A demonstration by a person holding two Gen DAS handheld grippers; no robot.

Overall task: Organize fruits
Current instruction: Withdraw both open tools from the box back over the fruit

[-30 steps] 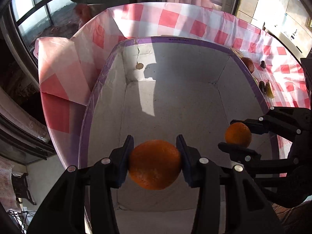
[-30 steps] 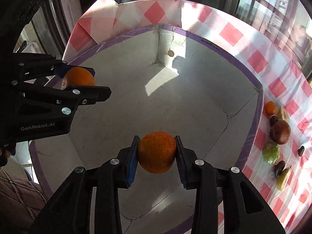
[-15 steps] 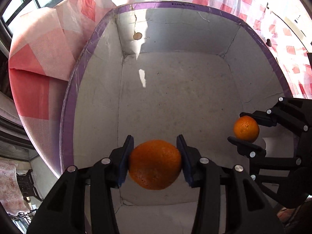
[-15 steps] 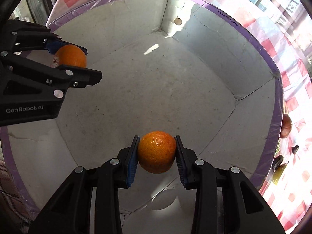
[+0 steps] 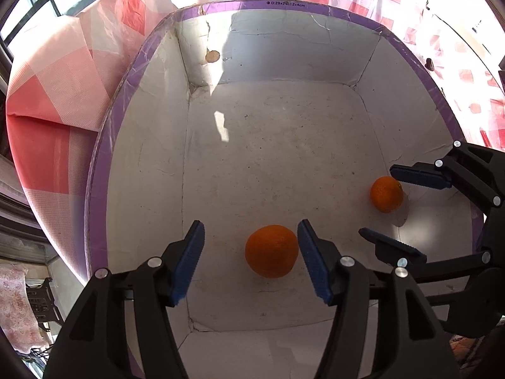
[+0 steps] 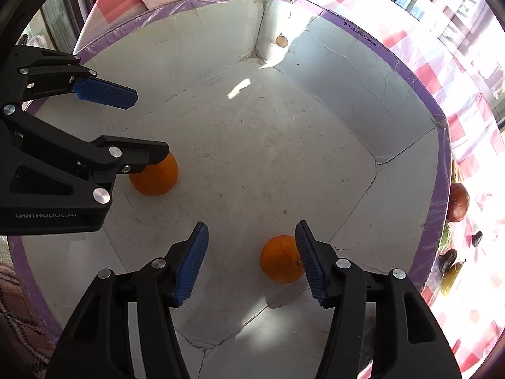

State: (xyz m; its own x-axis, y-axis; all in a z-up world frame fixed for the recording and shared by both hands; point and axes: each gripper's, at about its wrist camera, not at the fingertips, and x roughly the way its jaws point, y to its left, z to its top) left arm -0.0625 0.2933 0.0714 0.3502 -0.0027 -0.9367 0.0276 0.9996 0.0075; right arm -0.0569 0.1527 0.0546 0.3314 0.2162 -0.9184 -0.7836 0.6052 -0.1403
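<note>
Orange fruits loose on box floor; left claw, right claw spread.

A second ago each gripper was clamped on an orange above the white box; now the left gripper has spread its fingers wide and its orange lies free on the box floor between them, touching neither pad. The right gripper has likewise let go, and the second orange rests on the floor at its right finger. Both grippers have come down closer to the floor, so the checkered cloth fills less of both views
</note>
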